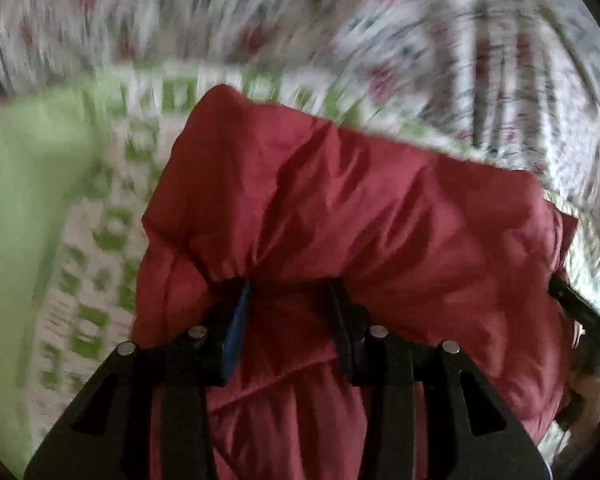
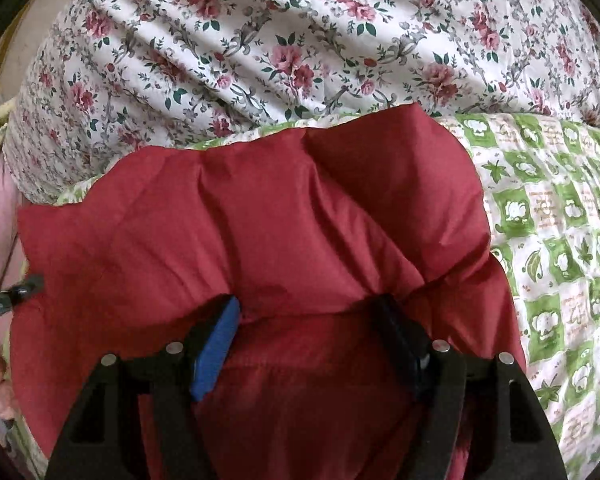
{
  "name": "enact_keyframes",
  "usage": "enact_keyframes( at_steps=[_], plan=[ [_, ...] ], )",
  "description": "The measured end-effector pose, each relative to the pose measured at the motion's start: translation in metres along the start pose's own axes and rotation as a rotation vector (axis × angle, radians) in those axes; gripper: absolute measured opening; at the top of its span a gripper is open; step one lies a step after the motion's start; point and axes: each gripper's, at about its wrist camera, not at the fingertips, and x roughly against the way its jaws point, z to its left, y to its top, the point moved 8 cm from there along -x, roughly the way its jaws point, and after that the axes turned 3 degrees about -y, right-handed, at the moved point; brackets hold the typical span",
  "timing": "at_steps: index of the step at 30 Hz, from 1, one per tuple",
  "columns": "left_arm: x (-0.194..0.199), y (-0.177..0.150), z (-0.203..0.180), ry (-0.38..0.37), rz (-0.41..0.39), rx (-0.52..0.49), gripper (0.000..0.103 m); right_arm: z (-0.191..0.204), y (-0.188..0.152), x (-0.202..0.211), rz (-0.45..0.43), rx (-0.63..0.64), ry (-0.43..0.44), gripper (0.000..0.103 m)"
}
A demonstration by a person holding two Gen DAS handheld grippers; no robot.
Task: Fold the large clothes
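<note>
Two grippers carry one puffy, quilted dark-red garment (image 2: 260,216) over a bed, its padded nylon bunched into a thick bundle with a folded edge leading away from the cameras. In the left wrist view, the left gripper (image 1: 290,292) pinches a gathered ridge of the red fabric, the cloth puckering where its black fingers bite in. In the right wrist view, the right gripper (image 2: 312,312) has its jaws set wider, a fat roll of the same garment filling the gap between the blue pad (image 2: 216,352) and the opposite finger; it appears clamped on that roll. The bundle hangs over a green-and-white checked quilt (image 2: 556,216), which shows at three o'clock in the right view and at nine o'clock in the left. Beyond, at twelve o'clock, lies a white rose-printed floral sheet (image 2: 260,40). Judging by the doubled layers, at least one fold seems made; laying the garment down, squaring its edges and any further fold remain.
</note>
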Motion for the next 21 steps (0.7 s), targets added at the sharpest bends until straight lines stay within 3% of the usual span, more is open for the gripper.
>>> enact_keyframes(
  at_steps=[3, 7, 15, 21],
  plan=[
    [-0.014, 0.001, 0.009, -0.021, 0.008, 0.036, 0.040, 0.004, 0.004, 0.006, 0.012, 0.002, -0.017, 0.071],
    [-0.018, 0.002, 0.009, 0.006, 0.005, 0.014, 0.041, 0.017, 0.011, 0.026, -0.062, 0.058, -0.051, 0.072],
    [-0.019, 0.002, 0.006, 0.007, -0.001, 0.013, 0.042, 0.004, 0.006, -0.010, 0.019, 0.028, -0.037, 0.074],
    [0.023, -0.008, 0.000, -0.026, -0.050, -0.003, 0.041, 0.003, 0.007, -0.010, 0.017, 0.036, -0.040, 0.074]
  ],
)
